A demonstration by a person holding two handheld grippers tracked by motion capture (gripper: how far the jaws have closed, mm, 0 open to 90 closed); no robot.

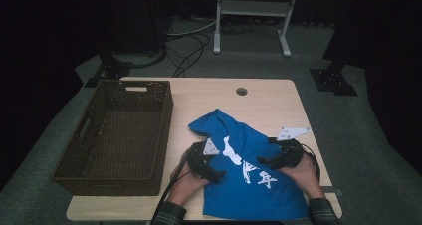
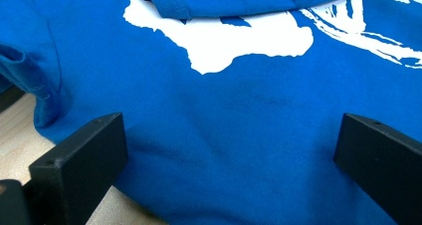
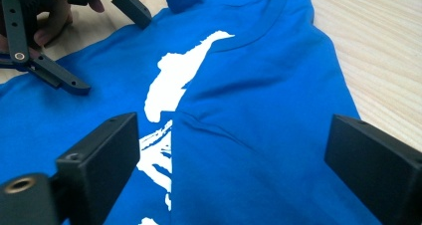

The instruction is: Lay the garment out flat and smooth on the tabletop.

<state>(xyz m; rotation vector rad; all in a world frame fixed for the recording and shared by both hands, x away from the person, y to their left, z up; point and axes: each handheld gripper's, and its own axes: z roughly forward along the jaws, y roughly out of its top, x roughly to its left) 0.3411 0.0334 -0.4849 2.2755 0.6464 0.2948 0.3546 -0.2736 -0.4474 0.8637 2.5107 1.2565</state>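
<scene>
The blue T-shirt (image 1: 249, 172) lies partly folded on the wooden table (image 1: 268, 98), one side already turned over the white print, and both grippers hover over it. The left gripper (image 1: 211, 172) has its jaws spread wide, with nothing pinched: in the left gripper view flat blue cloth and the white print (image 2: 224, 41) fill the space between them, while the shirt's edge and a strip of bare table (image 2: 15, 130) lie just outside the jaw on that view's left. The right gripper (image 1: 268, 161) is likewise wide apart and empty. In the right gripper view the fold line (image 3: 174, 120) sits just inside its left-hand jaw, and the collar (image 3: 259, 33) lies beyond the jaw tips.

The main risk, as I judge it, is a bad pinch. Between each pair of jaws the cloth is flat, with no raised edge, so closing here could slide over the fabric and catch nothing. On the doubled side, the right jaws could take the top layer alone, and lifting that would undo the fold. If the two sides grip at unequal depths, the shirt would skew or bunch. A drag could also pull the near hem off the table edge. The wicker basket (image 1: 119, 135) stands well to the left of the left jaws, out of the way.
</scene>
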